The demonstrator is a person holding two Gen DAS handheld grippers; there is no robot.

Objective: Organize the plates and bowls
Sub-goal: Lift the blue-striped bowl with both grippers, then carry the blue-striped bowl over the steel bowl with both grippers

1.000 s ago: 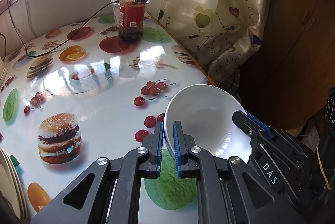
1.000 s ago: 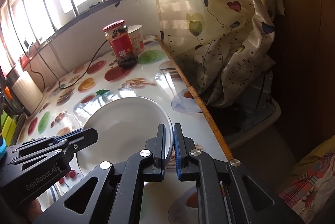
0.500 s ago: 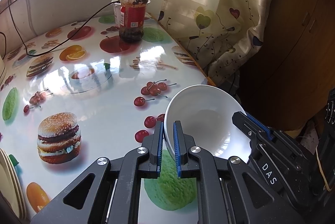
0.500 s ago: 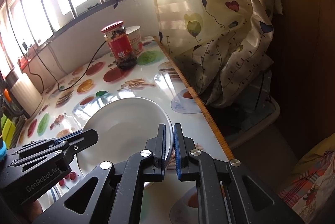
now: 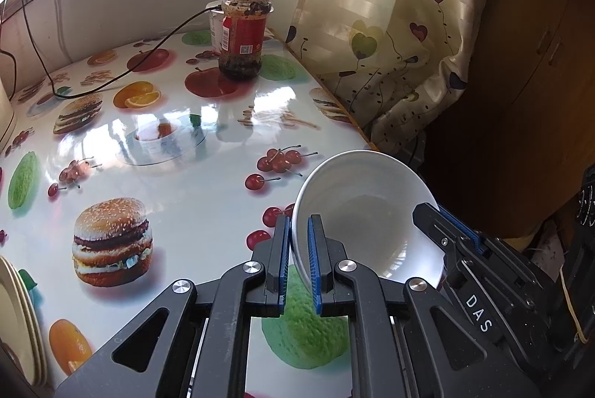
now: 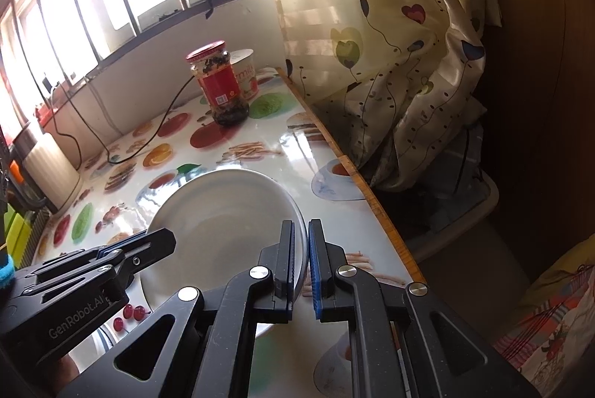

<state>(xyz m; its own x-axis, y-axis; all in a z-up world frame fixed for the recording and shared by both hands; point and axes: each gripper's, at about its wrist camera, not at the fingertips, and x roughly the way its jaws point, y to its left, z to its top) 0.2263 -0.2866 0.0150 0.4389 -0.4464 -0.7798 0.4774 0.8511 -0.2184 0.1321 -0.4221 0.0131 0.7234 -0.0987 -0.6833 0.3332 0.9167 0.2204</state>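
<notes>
White capitals "DAS" read along the black arm of the right hand-held gripper (image 5: 452, 230), seen in the left wrist view. "GenRobot.AI" in pale letters stands on the black body of the left hand-held gripper (image 6: 148, 241), seen in the right wrist view. The white paper cup (image 6: 245, 72) behind the red-lidded glass jar (image 6: 219, 82) bears partial red lettering, roughly "mil". The jar's red label carries a square code patch; its print is too small to read.

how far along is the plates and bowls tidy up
Done: cream plates already stacked at the table's left edge. In hand: the left gripper and right gripper both clamp one white ceramic bowl, tilted above the table. Left: setting it down somewhere.
</notes>
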